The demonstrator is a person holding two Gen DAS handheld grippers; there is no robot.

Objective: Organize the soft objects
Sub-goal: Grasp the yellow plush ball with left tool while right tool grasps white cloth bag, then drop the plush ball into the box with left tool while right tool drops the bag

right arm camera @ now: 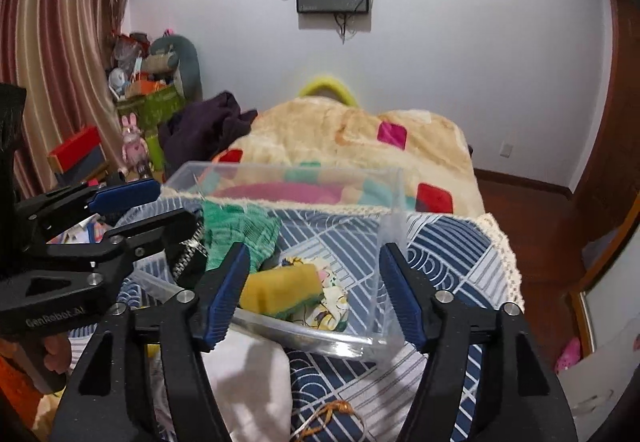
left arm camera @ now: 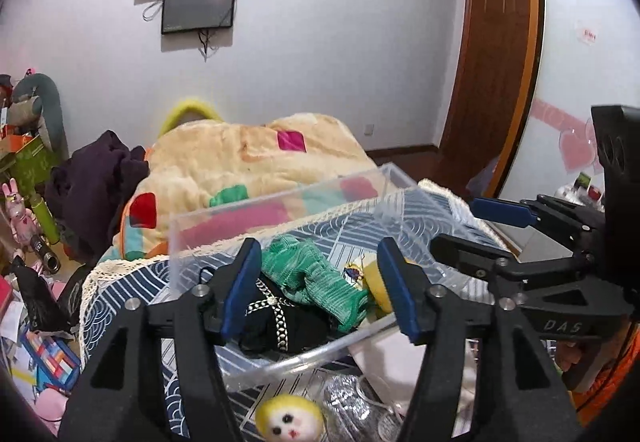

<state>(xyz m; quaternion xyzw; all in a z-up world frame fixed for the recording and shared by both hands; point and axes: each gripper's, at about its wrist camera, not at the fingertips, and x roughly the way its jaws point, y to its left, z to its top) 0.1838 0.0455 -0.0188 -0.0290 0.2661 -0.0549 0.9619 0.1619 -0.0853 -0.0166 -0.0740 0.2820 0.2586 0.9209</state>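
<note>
A clear plastic box (left arm camera: 280, 198) (right arm camera: 390, 234) stands on the blue patterned cloth. Inside lie a green knit cloth (left arm camera: 316, 274) (right arm camera: 240, 230), a black item with a chain strap (left arm camera: 276, 314), a yellow sponge (right arm camera: 280, 288) (left arm camera: 380, 290) and a printed cloth (right arm camera: 332, 294). My left gripper (left arm camera: 320, 290) is open and empty above the box's near side; it also shows in the right wrist view (right arm camera: 160, 206). My right gripper (right arm camera: 314, 294) is open and empty over the box's near right part; it shows in the left wrist view (left arm camera: 460, 226). A yellow plush face (left arm camera: 288, 422), a silvery item (left arm camera: 352, 410) and a white cloth (right arm camera: 248, 382) lie in front of the box.
A beige blanket with coloured patches (left arm camera: 248, 158) (right arm camera: 360, 130) lies behind the box. Dark clothing (left arm camera: 96, 178) and cluttered toys (left arm camera: 24, 202) are at the left. A striped curtain (right arm camera: 60, 42) hangs left. A wooden door frame (left arm camera: 496, 62) stands right. An orange cord (right arm camera: 328, 414) lies on the cloth.
</note>
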